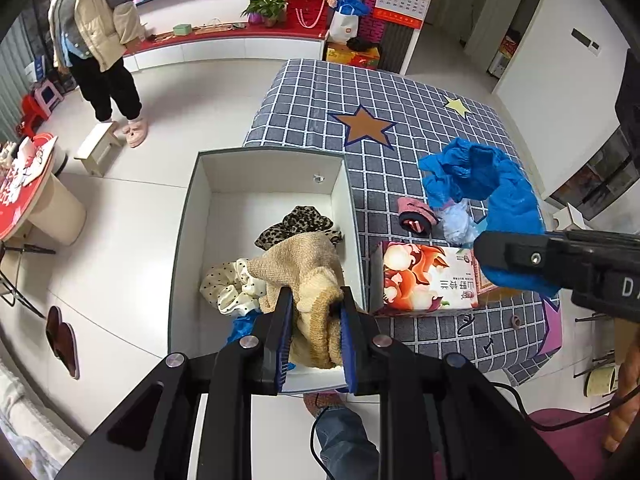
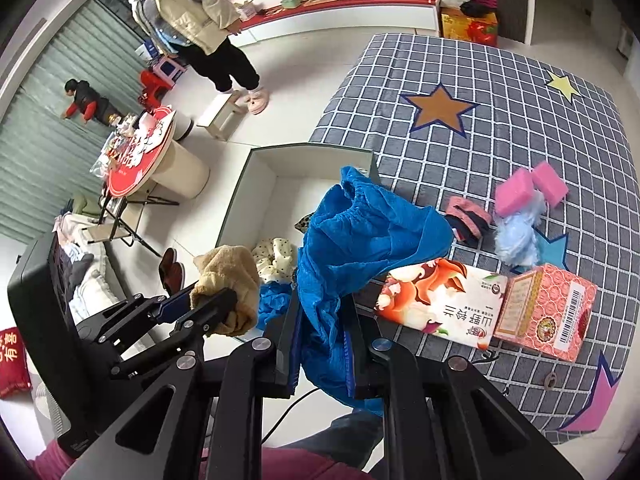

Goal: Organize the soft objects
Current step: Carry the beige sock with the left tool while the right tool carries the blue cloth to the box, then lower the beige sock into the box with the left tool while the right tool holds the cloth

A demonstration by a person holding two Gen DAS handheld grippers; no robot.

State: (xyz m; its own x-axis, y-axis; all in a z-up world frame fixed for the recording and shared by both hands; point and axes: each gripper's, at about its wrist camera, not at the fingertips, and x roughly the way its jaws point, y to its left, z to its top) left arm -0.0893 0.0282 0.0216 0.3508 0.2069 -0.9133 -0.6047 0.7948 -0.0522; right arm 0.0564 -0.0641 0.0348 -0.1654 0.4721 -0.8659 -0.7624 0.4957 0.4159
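Note:
My left gripper [image 1: 314, 306] is shut on a tan knitted cloth [image 1: 310, 276] and holds it over the near end of a white open box [image 1: 188, 216]. A leopard-print cloth [image 1: 298, 226] and a polka-dot cloth [image 1: 230, 286] lie inside the box. In the right wrist view my right gripper [image 2: 322, 338] is shut on a blue cloth [image 2: 360, 236], which hangs over the box's near right corner. The left gripper [image 2: 212, 304] with the tan cloth [image 2: 228, 276] shows to its left. In the left wrist view the right gripper's tips are hidden behind its own body.
On the checked table cover [image 2: 500, 128] lie a printed tissue pack [image 2: 440, 300], a pink carton [image 2: 548, 312], two pink sponges [image 2: 532, 190], a pale blue fluffy item [image 2: 516, 236] and a pink-and-black sock [image 2: 466, 214]. A person [image 2: 192, 24] stands on the floor beyond the box.

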